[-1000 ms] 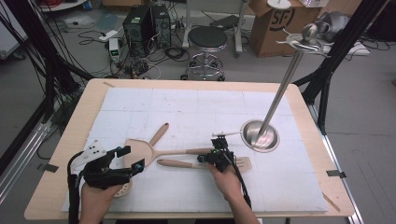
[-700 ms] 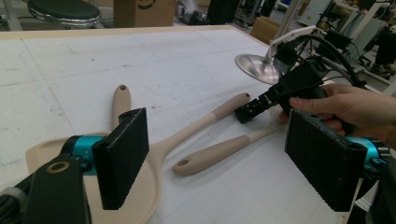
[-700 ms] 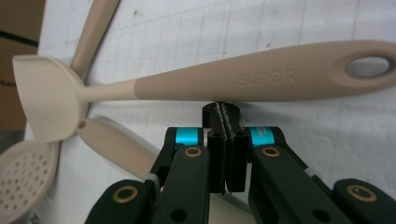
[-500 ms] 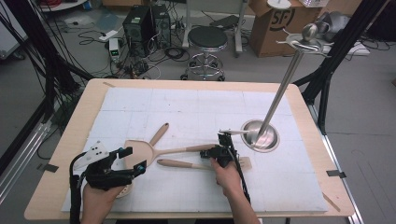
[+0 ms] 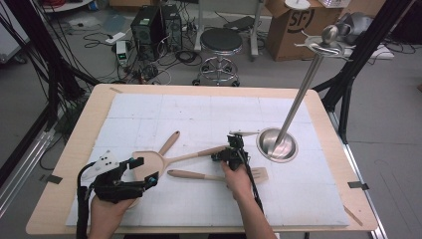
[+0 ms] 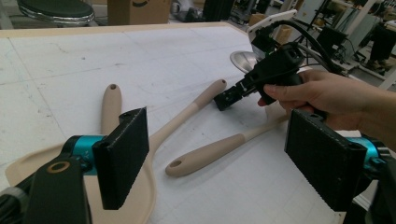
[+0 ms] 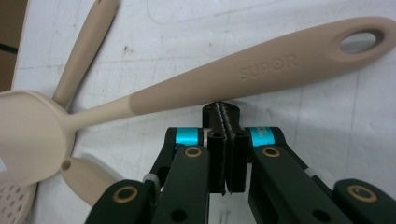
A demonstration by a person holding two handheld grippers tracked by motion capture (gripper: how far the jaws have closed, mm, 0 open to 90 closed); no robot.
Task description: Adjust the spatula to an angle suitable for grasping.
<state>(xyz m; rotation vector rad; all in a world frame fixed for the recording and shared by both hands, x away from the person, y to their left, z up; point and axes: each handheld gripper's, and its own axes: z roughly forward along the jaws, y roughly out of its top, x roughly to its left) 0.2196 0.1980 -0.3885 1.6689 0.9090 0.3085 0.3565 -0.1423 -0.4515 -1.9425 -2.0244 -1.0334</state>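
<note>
Table [image 5: 318, 199]: big and wooden, with a white mat on top.
Stand [image 5: 298, 99]: a tall silver pole on a round shiny base, at the right of the mat.
Spoon [image 7: 233, 77]: long and tan, with SUPOR on its handle and a hole at the end. It lies flat in the middle of the mat, beside two other tan tools.
Left gripper [image 6: 224, 158]: its black jaws are wide apart with nothing between them. It is above the pale bowl ends of the tools.
Right gripper [image 7: 225, 116]: its jaws are pressed together with nothing in between. Its tip is right at the spoon's handle; I cannot tell if it touches.
</note>
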